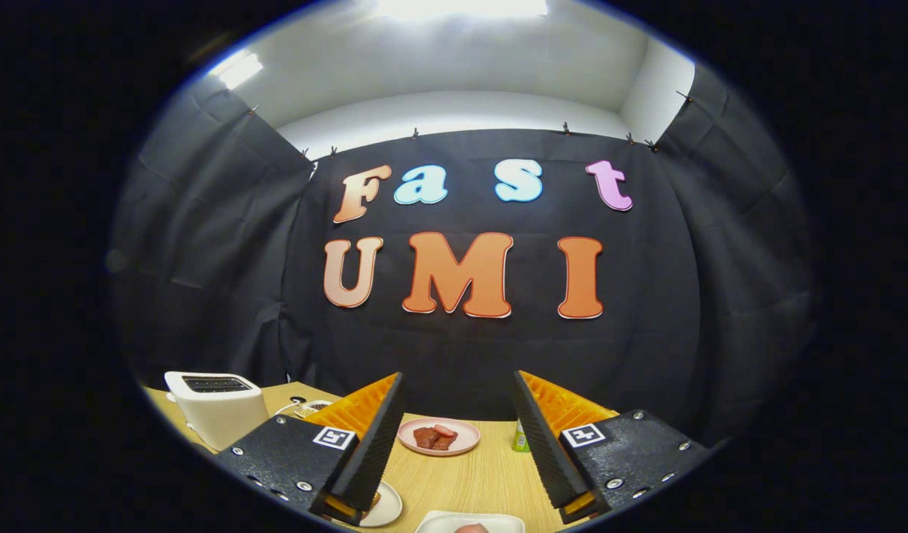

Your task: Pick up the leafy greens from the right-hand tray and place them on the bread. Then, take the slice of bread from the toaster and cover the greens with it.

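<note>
My gripper [458, 377] is held above the wooden table [461, 474], open, with nothing between its fingers. A white toaster [217, 406] stands at the table's left end, beyond and left of the left finger; its top slot looks dark. Partly hidden beside the base of the left finger is a small white plate [386, 506] with something brownish on it. Right below, between the finger bases, the rim of a white tray [498, 521] shows, holding a pinkish item [470, 528].
A pink plate [439, 437] with reddish meat pieces lies ahead between the fingers, near the far edge of the table. A green can or bottle [521, 438] stands just inside the right finger. A cable coil [306, 406] lies beside the toaster. Black cloth walls close the booth.
</note>
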{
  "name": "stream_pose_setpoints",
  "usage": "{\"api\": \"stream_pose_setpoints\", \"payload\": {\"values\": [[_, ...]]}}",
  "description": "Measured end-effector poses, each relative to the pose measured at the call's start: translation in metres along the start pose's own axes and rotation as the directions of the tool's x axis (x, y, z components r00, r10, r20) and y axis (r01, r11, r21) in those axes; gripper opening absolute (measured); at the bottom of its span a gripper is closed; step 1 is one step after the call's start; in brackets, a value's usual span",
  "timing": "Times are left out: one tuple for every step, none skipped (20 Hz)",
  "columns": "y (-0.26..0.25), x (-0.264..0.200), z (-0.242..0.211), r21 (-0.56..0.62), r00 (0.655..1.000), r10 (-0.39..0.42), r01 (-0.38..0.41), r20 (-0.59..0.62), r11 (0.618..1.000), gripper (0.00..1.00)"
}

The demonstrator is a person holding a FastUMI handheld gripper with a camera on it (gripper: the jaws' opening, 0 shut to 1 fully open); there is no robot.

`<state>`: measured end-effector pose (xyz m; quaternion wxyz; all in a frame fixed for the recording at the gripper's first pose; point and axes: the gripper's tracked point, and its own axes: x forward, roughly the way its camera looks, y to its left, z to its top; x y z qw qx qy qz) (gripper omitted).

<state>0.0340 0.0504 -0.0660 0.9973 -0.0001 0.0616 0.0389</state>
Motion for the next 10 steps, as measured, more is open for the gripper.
{"api": "stream_pose_setpoints", "payload": {"values": [[-0.0028, 0.0005, -0.0007, -0.006, 1.000, -0.013, 0.013, 0.000, 1.000, 0.87], [-0.0027, 0.0006, -0.0002, -0.007, 1.000, -0.020, 0.020, 0.000, 1.000, 0.89], [0.0000, -0.0005, -0.0001, -0.002, 1.000, -0.015, 0.015, 0.002, 1.000, 0.90], [0.0028, -0.0009, -0.0005, 0.004, 1.000, -0.006, 0.006, 0.000, 1.000, 0.90], [0.0030, -0.0018, 0.0008, 0.007, 1.000, 0.001, -0.001, 0.003, 1.000, 0.90], [0.0019, -0.0020, 0.0020, 0.005, 1.000, 0.000, 0.000, 0.006, 1.000, 0.91], [0.0004, -0.0023, 0.0029, 0.001, 1.000, -0.003, 0.003, 0.012, 1.000, 0.91], [-0.0005, -0.0026, 0.0049, 0.000, 1.000, -0.008, 0.008, 0.016, 1.000, 0.91], [-0.0001, -0.0028, 0.0045, 0.002, 1.000, -0.007, 0.007, 0.017, 1.000, 0.91], [0.0009, -0.0038, 0.0044, 0.006, 1.000, -0.005, 0.005, 0.015, 1.000, 0.91]]}}
